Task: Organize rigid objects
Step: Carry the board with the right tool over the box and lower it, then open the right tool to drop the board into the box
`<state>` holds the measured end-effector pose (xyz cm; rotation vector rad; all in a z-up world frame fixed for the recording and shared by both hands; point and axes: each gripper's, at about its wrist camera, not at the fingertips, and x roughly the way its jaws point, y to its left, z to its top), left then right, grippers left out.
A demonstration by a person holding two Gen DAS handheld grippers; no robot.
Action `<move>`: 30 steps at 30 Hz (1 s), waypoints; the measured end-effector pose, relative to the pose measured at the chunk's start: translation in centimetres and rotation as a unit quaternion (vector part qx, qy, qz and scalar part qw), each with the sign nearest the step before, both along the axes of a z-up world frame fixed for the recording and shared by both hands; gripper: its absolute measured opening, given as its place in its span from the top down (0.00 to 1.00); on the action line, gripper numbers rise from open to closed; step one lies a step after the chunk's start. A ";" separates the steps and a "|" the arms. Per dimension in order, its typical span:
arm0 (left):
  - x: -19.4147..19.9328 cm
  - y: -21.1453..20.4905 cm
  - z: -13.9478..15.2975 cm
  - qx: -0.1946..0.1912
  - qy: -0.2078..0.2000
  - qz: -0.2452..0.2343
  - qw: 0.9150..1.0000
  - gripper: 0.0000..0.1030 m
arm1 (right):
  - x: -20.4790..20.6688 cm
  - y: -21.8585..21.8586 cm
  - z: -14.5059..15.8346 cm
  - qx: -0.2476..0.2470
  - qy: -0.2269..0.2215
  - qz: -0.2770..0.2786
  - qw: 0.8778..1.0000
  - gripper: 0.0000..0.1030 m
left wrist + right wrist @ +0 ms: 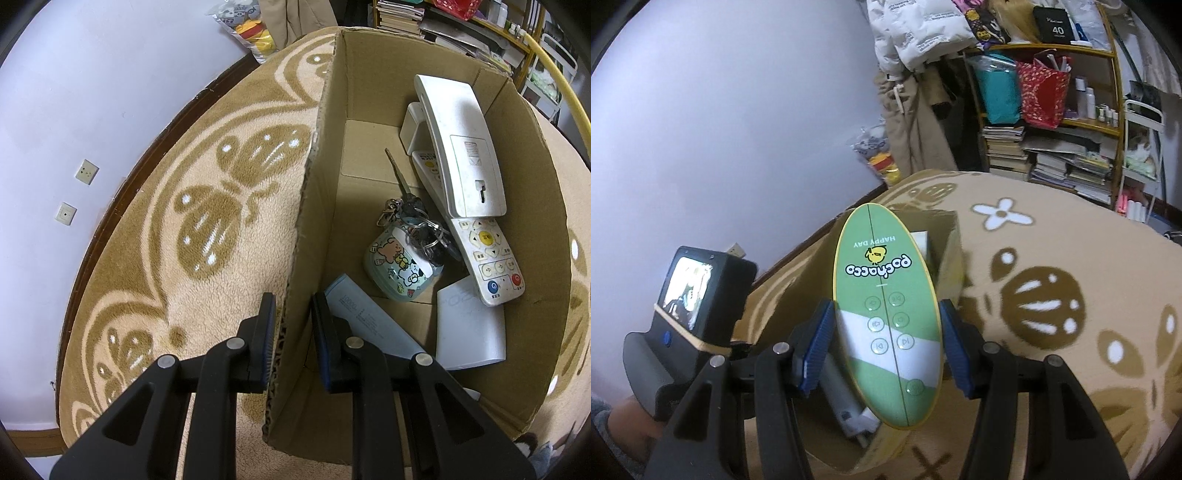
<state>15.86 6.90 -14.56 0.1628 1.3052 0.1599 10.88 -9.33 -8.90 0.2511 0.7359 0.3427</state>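
Right gripper (886, 343) clamps green oval speaker (886, 314) above cardboard box (369, 96). Left gripper (293, 321), jaws apart, straddles box's near wall. Inside box: remote (487, 254), keys (421, 225), power bank (373, 328).

The green oval speaker (886, 317) hides most of the cardboard box (951, 254) and its contents
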 end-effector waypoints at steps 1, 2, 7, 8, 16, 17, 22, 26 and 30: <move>0.0 0.0 0.0 0.000 0.000 0.000 1.000 0.81 | 0.1 0.1 0.0 0.002 -0.001 0.001 1.000 0.41; 0.0 0.0 0.0 0.000 0.000 0.000 1.000 0.81 | 0.1 0.1 0.0 0.003 0.000 0.001 1.000 0.41; 0.0 0.0 0.0 0.001 0.000 -0.001 1.000 0.81 | 0.1 0.4 -0.2 0.004 0.007 0.005 1.000 0.41; 0.0 0.0 0.0 0.002 0.000 -0.001 1.000 0.81 | 0.1 0.4 -0.3 0.004 0.009 0.006 1.000 0.41; 0.0 0.0 -0.1 0.003 0.000 -0.001 1.000 0.81 | 0.3 0.8 -0.8 -0.005 0.013 0.011 1.000 0.42; 0.0 0.0 -0.1 0.003 0.000 -0.001 1.000 0.81 | 0.4 0.9 -0.8 -0.006 0.013 0.011 1.000 0.42; 0.0 -0.1 0.0 0.002 0.000 -0.001 1.000 0.81 | 0.5 0.7 -1.1 -0.011 0.016 0.006 1.000 0.41; 0.0 -0.1 0.0 0.003 -0.001 0.000 1.000 0.80 | 0.7 0.2 -1.0 -0.016 0.018 -0.004 1.000 0.41; 0.0 -0.2 0.1 0.003 -0.001 0.000 1.000 0.80 | 0.7 -0.5 -1.1 -0.022 0.024 -0.021 0.999 0.36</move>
